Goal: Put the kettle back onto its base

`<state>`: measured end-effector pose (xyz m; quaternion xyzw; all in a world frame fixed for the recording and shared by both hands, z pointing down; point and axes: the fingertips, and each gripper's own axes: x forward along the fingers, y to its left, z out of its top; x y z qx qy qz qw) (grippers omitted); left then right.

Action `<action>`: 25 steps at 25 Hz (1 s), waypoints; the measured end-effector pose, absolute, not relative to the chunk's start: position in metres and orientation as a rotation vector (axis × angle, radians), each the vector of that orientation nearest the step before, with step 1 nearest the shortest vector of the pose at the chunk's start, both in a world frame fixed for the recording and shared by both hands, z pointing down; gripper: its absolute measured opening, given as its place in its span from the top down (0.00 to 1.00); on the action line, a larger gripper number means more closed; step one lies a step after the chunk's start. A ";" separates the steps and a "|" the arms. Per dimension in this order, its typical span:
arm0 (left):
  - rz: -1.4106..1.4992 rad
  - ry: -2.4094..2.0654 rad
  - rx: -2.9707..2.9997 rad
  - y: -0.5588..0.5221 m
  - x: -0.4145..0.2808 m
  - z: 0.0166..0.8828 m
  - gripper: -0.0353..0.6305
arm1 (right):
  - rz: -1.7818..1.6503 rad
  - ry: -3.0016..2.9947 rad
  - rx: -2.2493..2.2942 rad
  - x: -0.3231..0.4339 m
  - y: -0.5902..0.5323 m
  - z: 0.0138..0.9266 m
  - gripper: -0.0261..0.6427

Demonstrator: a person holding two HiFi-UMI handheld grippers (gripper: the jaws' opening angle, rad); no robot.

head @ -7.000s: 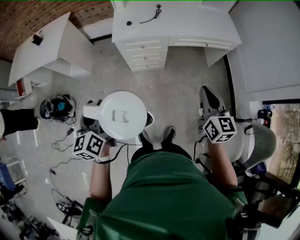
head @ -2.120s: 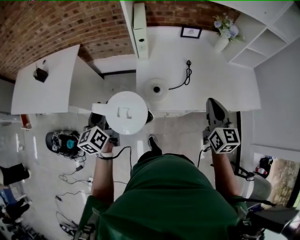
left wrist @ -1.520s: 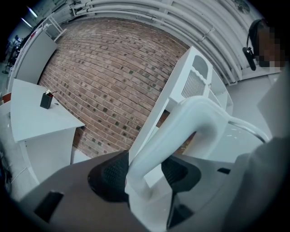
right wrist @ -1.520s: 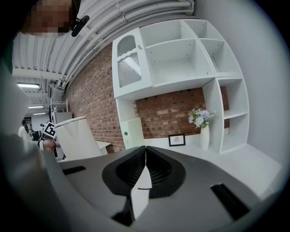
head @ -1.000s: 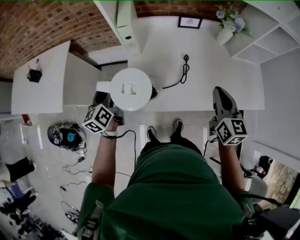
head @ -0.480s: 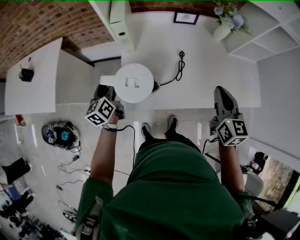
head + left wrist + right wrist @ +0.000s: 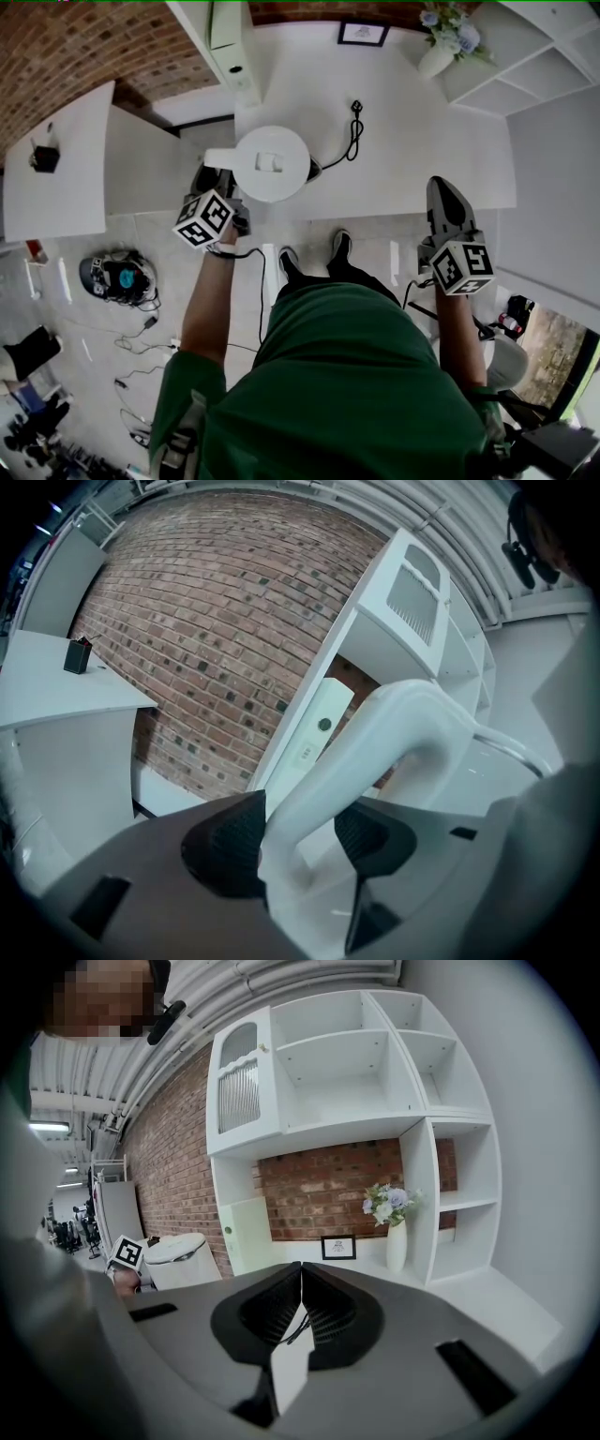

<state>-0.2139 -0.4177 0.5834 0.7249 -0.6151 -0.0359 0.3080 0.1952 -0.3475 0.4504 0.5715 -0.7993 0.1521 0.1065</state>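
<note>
Currently the left gripper [image 7: 298, 841] is clamped on the kettle handle [image 7: 375, 752]; in the left gripper view both dark pads press against the lower part of the white loop, one on each side. In the head view the kettle [image 7: 270, 164] is seen from above with its lid upward, over the near edge of the white counter [image 7: 422, 141], with the handle pointing to 9 o'clock and the dark spout to 3 o'clock. The base is hidden beneath the kettle body (whether the kettle is seated on it cannot be determined). A black cord [image 7: 349, 141] emerges from under the kettle at 2 o'clock and ends in a plug lying on the counter.

The right gripper [image 7: 301, 1307] has its jaws closed together with nothing between them; it is held well apart from the kettle, at 3 o'clock of it, over the counter edge. At the back of the counter, a vase of flowers [image 7: 439, 52] stands at 1 o'clock from the kettle, with a small picture frame [image 7: 364, 34] just beside it at its 9 o'clock side
</note>
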 end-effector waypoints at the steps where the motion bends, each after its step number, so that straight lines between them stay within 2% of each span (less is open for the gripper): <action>1: -0.089 -1.624 1.918 -0.419 -0.214 0.585 0.60 | 0.449 -2.350 1.685 0.195 -0.347 0.451 0.93; 19: -0.029 -1.605 1.901 -0.418 -0.212 0.607 0.60 | 0.491 -2.355 1.667 0.187 -0.348 0.459 0.93; 25: 0.217 -1.637 1.862 -0.410 -0.211 0.626 0.60 | 0.497 -2.373 1.656 0.183 -0.347 0.460 0.93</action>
